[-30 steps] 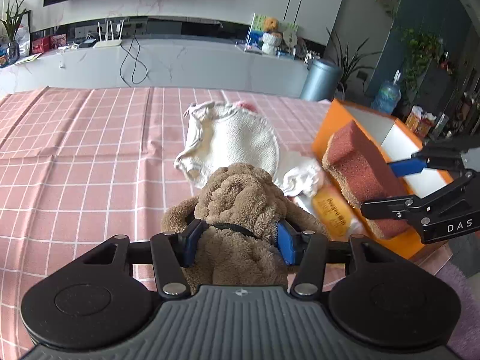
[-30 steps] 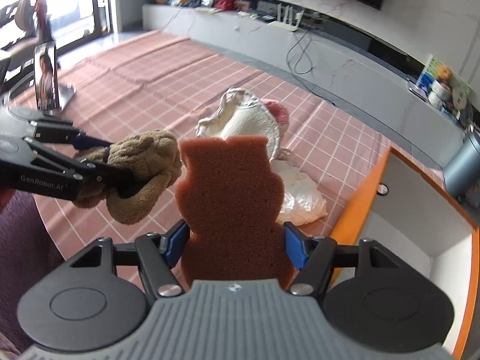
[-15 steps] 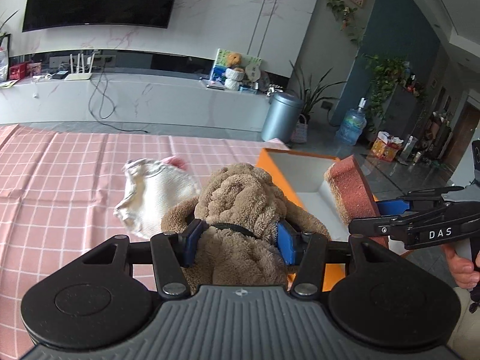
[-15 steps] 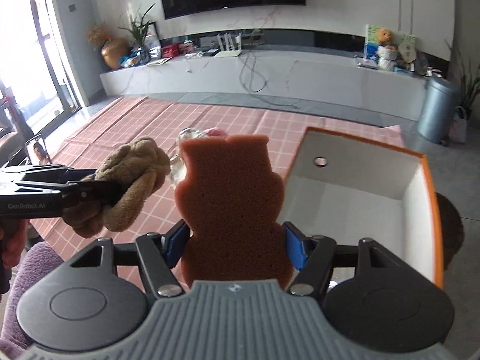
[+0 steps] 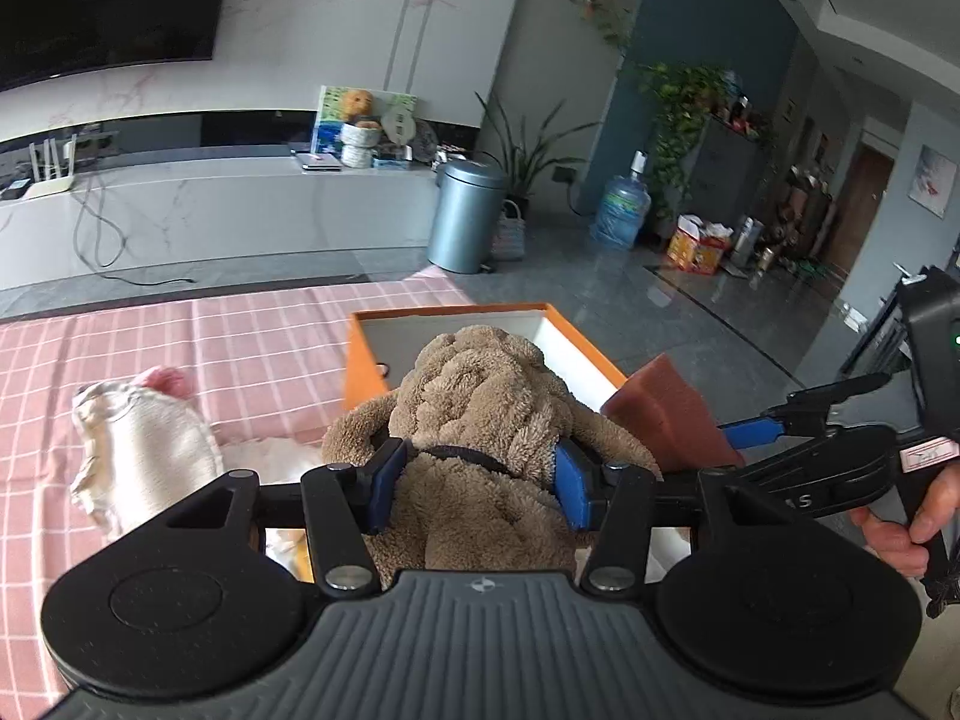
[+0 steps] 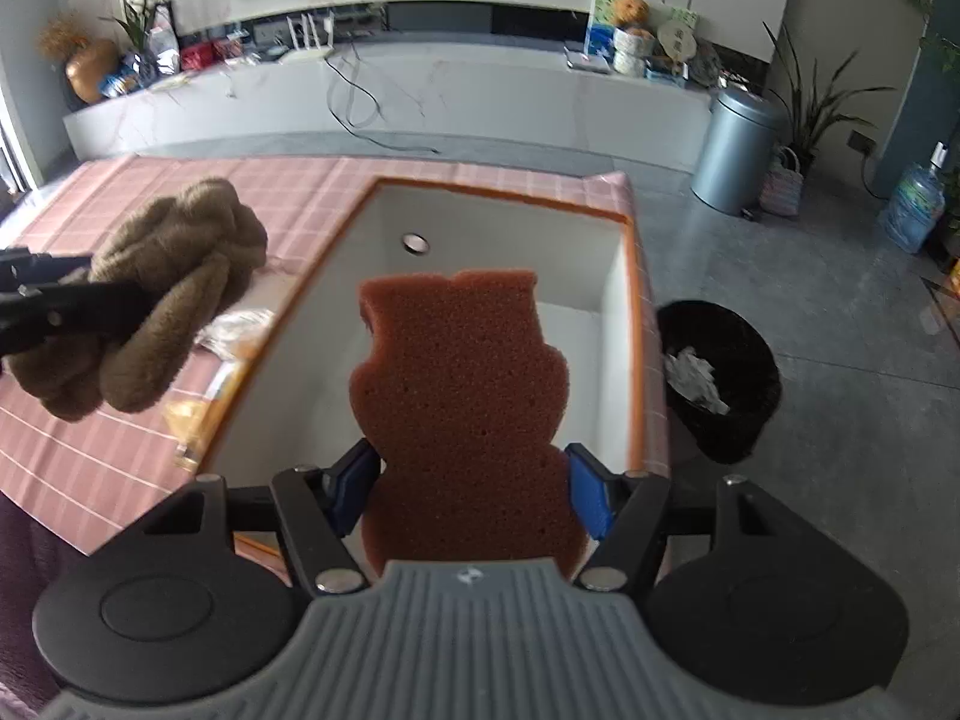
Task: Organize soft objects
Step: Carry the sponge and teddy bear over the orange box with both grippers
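My left gripper (image 5: 477,474) is shut on a brown plush dog (image 5: 486,408), its blue pads pressed into the dog's neck. The dog hangs above the near end of an orange box with a white inside (image 5: 456,321). My right gripper (image 6: 471,489) is shut on a reddish-brown bear-shaped sponge (image 6: 462,372), held upright over the inside of the orange box (image 6: 336,324). In the right wrist view the plush dog (image 6: 162,300) hangs at the left, over the table beside the box. In the left wrist view the sponge (image 5: 666,414) shows at the right, over the box's right rim.
A pink checked cloth (image 5: 120,354) covers the table. A cream knitted piece (image 5: 144,450) with a pink bit lies left of the box, with crinkled plastic packets (image 6: 234,330) against the box's left wall. A black waste bin (image 6: 714,378) stands on the floor right of the table.
Both grippers have swung right, from over the cloth and knitted piece to over the orange box, each still gripping its toy. The box now fills the middle of the right wrist view.
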Demonstrator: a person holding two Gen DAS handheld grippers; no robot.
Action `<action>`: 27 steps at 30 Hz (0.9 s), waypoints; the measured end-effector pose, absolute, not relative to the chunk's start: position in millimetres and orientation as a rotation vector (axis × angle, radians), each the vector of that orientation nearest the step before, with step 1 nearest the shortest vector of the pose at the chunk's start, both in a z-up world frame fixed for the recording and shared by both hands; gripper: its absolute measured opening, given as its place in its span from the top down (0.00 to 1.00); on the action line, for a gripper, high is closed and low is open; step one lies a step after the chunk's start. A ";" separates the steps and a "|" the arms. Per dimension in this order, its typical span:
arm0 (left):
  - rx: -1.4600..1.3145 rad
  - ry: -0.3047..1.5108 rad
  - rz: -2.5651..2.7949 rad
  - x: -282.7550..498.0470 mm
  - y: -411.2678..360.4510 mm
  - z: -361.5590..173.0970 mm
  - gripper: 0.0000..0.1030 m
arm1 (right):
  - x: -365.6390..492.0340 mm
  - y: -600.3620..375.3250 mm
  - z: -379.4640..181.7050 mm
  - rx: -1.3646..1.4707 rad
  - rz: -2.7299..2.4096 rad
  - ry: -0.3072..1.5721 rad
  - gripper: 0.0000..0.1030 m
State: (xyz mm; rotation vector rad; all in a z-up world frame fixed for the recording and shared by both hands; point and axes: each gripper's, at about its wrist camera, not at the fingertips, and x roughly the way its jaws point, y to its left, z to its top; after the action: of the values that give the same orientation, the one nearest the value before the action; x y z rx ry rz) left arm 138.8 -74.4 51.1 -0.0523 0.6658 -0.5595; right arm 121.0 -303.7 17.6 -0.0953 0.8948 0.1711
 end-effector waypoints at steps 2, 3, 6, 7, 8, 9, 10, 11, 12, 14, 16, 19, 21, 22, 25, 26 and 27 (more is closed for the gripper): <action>-0.032 0.675 -0.576 144.7 -85.6 48.0 0.42 | 128.0 -312.4 11.6 -0.113 0.144 0.924 0.36; -0.020 0.680 -0.585 147.5 -91.7 46.9 0.42 | 132.0 -316.0 8.0 -0.122 0.132 0.939 0.36; 0.006 0.695 -0.601 158.1 -105.1 43.1 0.42 | 142.9 -321.9 -4.0 -0.149 0.113 0.986 0.36; 0.012 0.701 -0.604 161.9 -107.5 40.9 0.42 | 146.7 -323.5 -7.5 -0.147 0.123 1.001 0.36; 0.020 0.708 -0.609 166.6 -111.8 38.9 0.42 | 149.6 -325.0 -10.6 -0.148 0.127 1.014 0.36; 0.026 0.715 -0.614 169.6 -113.9 37.0 0.42 | 152.3 -325.4 -13.1 -0.154 0.128 1.023 0.36; 0.032 0.720 -0.617 172.5 -114.7 34.9 0.42 | 154.9 -324.4 -16.3 -0.164 0.129 1.029 0.36; 0.037 0.725 -0.618 174.8 -115.2 32.8 0.42 | 156.9 -323.3 -17.8 -0.174 0.129 1.031 0.36; 0.044 0.731 -0.619 177.1 -118.5 31.4 0.42 | 159.0 -322.6 -19.0 -0.180 0.128 1.033 0.36; 0.047 0.741 -0.621 182.1 -118.5 27.8 0.42 | 163.1 -323.4 -21.3 -0.177 0.126 1.044 0.36; 0.046 0.750 -0.623 185.5 -119.2 24.6 0.42 | 167.8 -323.1 -25.6 -0.173 0.129 1.067 0.36; 0.057 0.757 -0.633 187.5 -121.5 21.5 0.42 | 172.9 -320.3 -33.7 -0.175 0.119 1.109 0.35; 0.074 0.755 -0.634 188.4 -124.2 20.5 0.42 | 175.3 -315.6 -36.3 -0.197 0.123 1.116 0.35; 0.079 0.755 -0.634 189.3 -124.9 20.0 0.42 | 177.8 -313.7 -37.4 -0.204 0.116 1.122 0.35; 0.089 0.761 -0.637 192.7 -127.4 19.0 0.42 | 188.6 -310.0 -42.6 -0.209 0.119 1.160 0.33; 0.093 0.762 -0.638 194.0 -128.5 19.0 0.42 | 189.9 -307.1 -43.2 -0.215 0.123 1.168 0.31; 0.099 0.762 -0.639 194.2 -129.2 19.3 0.42 | 190.0 -305.2 -43.9 -0.226 0.128 1.172 0.30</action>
State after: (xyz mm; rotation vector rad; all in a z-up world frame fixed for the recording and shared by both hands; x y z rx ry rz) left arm 194.2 -129.2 19.3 0.0987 0.7624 -0.6388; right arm 190.0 -305.2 -43.9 -0.2256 1.1717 0.1282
